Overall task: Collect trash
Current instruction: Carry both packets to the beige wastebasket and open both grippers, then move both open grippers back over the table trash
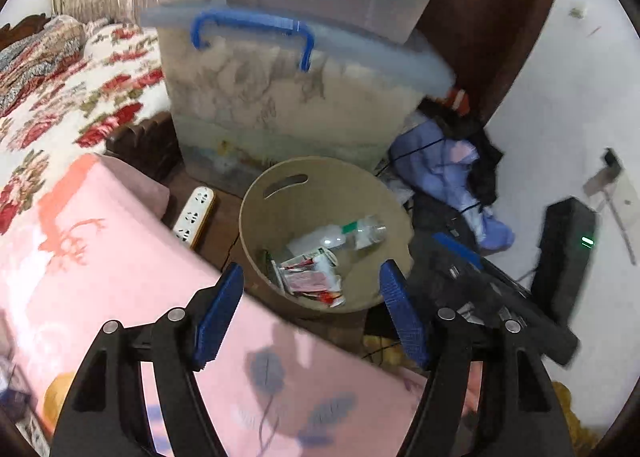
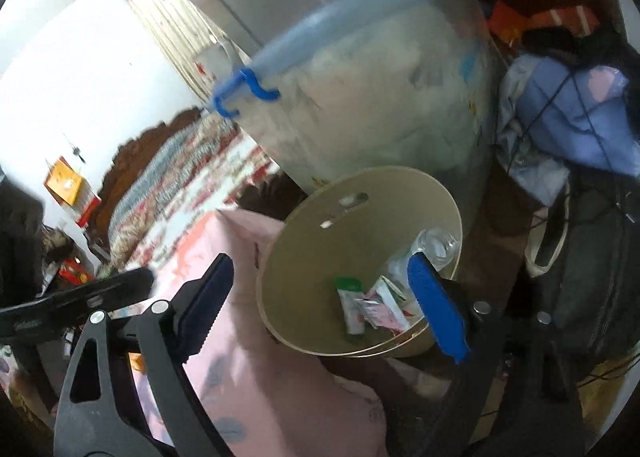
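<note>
1. The left tongs [image 1: 312, 313] have two black arms, each shaped as a frame with a cut-out window.
2. Blue ribbed pads [image 1: 218, 315] line the inner face of each finger.
3. Round silver pins [image 1: 176, 314] sit on the arms just behind the pads.
4. The right tongs [image 2: 324, 305] are built alike: black arms, blue ridged pads [image 2: 438, 307], silver pins [image 2: 159, 307].
</note>
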Motion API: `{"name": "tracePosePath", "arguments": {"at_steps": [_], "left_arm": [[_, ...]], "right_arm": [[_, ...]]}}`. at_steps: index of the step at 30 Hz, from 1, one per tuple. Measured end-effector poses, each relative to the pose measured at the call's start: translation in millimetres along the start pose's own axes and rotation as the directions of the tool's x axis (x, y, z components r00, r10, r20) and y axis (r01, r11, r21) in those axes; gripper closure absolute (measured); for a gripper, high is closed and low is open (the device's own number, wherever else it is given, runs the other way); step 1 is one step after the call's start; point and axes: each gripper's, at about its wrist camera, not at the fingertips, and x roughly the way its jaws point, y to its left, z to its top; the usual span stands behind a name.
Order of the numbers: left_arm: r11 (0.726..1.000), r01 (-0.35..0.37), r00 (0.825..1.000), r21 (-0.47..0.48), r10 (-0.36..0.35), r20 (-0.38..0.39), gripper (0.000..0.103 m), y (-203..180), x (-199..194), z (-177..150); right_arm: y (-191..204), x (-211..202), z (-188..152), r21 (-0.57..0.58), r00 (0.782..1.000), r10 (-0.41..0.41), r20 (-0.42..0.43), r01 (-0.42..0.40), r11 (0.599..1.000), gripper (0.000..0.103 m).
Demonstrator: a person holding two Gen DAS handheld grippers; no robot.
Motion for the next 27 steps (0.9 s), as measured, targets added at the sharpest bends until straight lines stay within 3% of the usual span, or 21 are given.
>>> {"name": "tracePosePath", "arguments": {"at_steps": [5, 9, 13, 17, 20, 23, 27], "left_arm": [[1.0, 0.009, 0.99, -0.025, -0.006, 0.139, 0.036, 25.4, -108.0, -48.5], [0.987, -0.105, 0.971, -0.12, 0.128, 0.201, 0.036, 72.6, -185.9, -105.3], [0.944, -0.193, 0.954, -0.267, 0.244, 0.173, 0.037, 119.6, -231.5, -167.1], [0.904, -0.173, 0.96, -0.391, 0.244, 0.138, 0.042, 149.5, -250.9, -216.7], [0.894, -0.091, 0.973, -0.439, 0.173, 0.151, 0.042, 152.6, -251.8, -244.7], [0.889, -0.012, 0.988, -0.458, 0.081, 0.133, 0.042, 152.9, -238.1, -253.7], [0.895, 0.016, 0.995, -0.445, 0.027, 0.091, 0.039, 139.5, -207.0, -247.7]], "right_arm": [[28.8, -16.2, -14.4, -0.013, 0.996, 0.089, -0.007, -0.089, 0.996, 0.025], [58.1, -9.1, -34.0, -0.017, 0.98, 0.176, -0.09, -0.178, 0.984, 0.038], [96.4, 14.0, -60.9, -0.013, 0.937, 0.266, -0.225, -0.276, 0.961, 0.051], [135.8, 43.8, -89.6, -0.014, 0.889, 0.3, -0.347, -0.325, 0.946, 0.052], [165.6, 73.1, -105.0, -0.023, 0.853, 0.295, -0.43, -0.337, 0.941, 0.05], [193.6, 101.5, -115.7, -0.059, 0.844, 0.256, -0.471, -0.32, 0.946, 0.05], [216.3, 136.0, -128.0, -0.093, 0.833, 0.198, -0.517, -0.284, 0.954, 0.05]]}}
